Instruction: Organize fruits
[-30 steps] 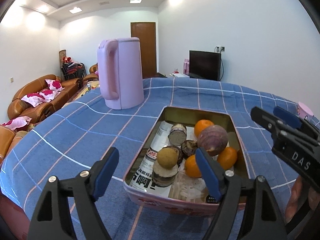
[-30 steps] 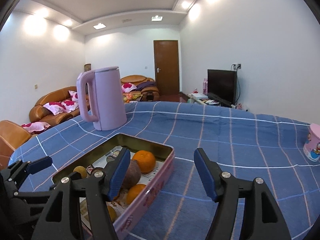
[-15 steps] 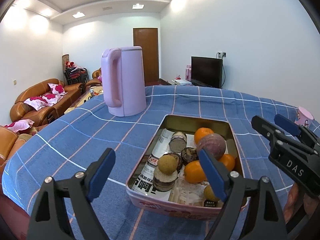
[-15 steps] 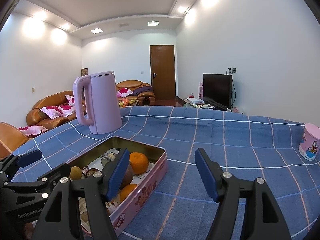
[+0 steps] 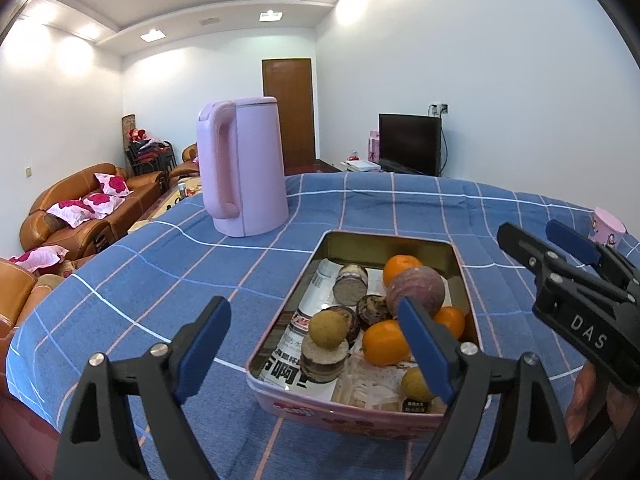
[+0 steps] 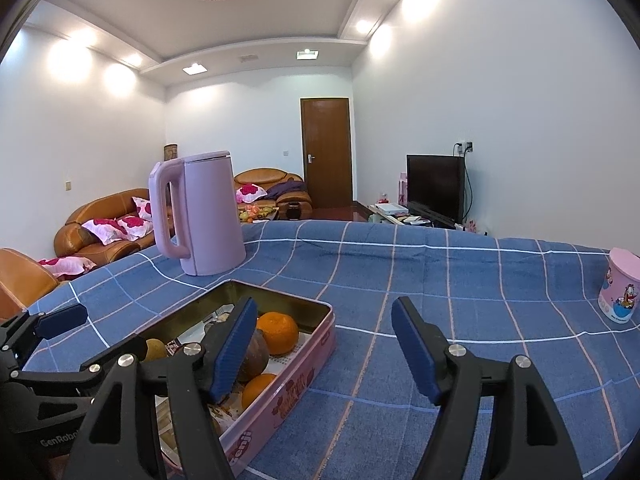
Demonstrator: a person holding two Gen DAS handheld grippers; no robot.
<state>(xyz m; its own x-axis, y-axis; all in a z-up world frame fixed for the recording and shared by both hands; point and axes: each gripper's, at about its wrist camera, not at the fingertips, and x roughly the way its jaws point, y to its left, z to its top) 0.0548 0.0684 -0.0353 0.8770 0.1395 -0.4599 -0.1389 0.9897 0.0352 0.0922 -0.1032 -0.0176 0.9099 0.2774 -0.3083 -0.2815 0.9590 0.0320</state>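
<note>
A pink tin box sits on the blue checked tablecloth and holds several fruits: oranges, a purple passion fruit, a small brownish fruit and cut fruit pieces. My left gripper is open and empty, raised above the tin's near end. The tin also shows in the right wrist view. My right gripper is open and empty, hovering by the tin's right side; it shows in the left wrist view.
A tall pink kettle stands behind the tin on the tablecloth. A pink cartoon cup stands at the far right. Sofas, a door and a TV lie beyond the table.
Both grippers have risen and pulled back a little from the tin. Both stay open and empty. Another small yellow fruit at the tin's near end has come into view.
</note>
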